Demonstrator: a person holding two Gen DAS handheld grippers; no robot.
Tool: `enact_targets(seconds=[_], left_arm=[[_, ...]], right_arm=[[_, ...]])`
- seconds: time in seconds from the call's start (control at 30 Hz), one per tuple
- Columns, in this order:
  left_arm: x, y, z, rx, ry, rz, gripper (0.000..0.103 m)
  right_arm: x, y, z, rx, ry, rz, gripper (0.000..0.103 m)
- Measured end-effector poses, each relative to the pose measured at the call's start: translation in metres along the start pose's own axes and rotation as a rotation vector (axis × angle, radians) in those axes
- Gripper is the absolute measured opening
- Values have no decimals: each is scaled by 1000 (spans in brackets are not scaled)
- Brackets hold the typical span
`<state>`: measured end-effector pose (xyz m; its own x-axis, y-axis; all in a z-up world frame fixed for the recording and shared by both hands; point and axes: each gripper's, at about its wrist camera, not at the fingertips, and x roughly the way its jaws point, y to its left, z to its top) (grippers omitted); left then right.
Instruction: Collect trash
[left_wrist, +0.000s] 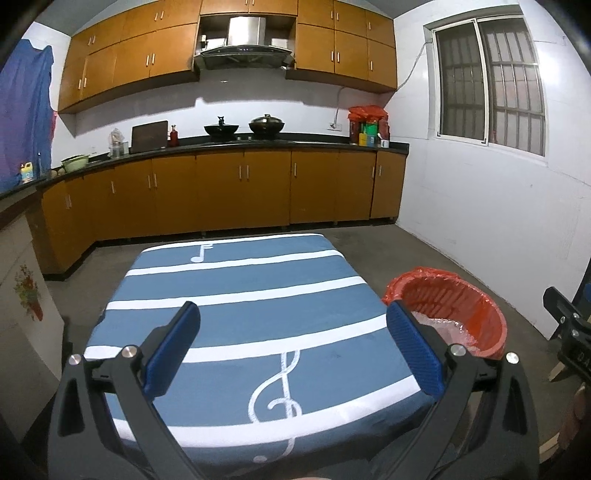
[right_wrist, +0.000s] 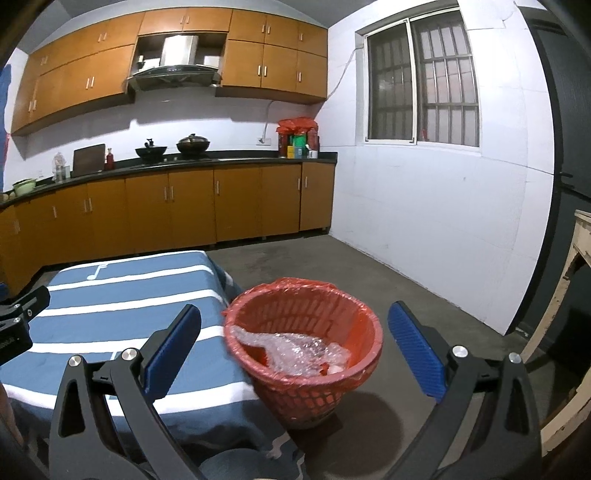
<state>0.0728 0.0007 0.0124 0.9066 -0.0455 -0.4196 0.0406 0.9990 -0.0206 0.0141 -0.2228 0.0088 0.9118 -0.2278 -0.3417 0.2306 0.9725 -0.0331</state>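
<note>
One red basket (right_wrist: 306, 347) beside striped table (right_wrist: 110, 317) (bubble wrap (right_wrist: 295, 349) inside).

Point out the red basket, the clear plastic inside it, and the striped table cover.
red basket (right_wrist: 317, 384), right wrist view, outer mesh wall.
clear plastic (right_wrist: 299, 349), right wrist view, crumpled middle.
striped table cover (left_wrist: 236, 321), left wrist view, blue band.

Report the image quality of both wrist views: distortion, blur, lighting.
Left wrist view: strong fisheye bending of the cabinets, dark corner vignetting, sharp tablecloth. Right wrist view: same barrel distortion, slight blur on the red basket, which casts a shadow on the floor; bubble wrap glints.
</note>
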Motion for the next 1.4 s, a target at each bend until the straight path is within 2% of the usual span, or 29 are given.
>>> enact_targets(seconds=[0.53, 1.4], left_arm=[[-37, -1, -25, 29, -16, 47, 99], [-40, -11, -42, 29, 12, 43, 99]], right_arm=[[-24, 11, -22, 17, 28, 32, 100], [-27, 15, -33, 26, 48, 32, 100]])
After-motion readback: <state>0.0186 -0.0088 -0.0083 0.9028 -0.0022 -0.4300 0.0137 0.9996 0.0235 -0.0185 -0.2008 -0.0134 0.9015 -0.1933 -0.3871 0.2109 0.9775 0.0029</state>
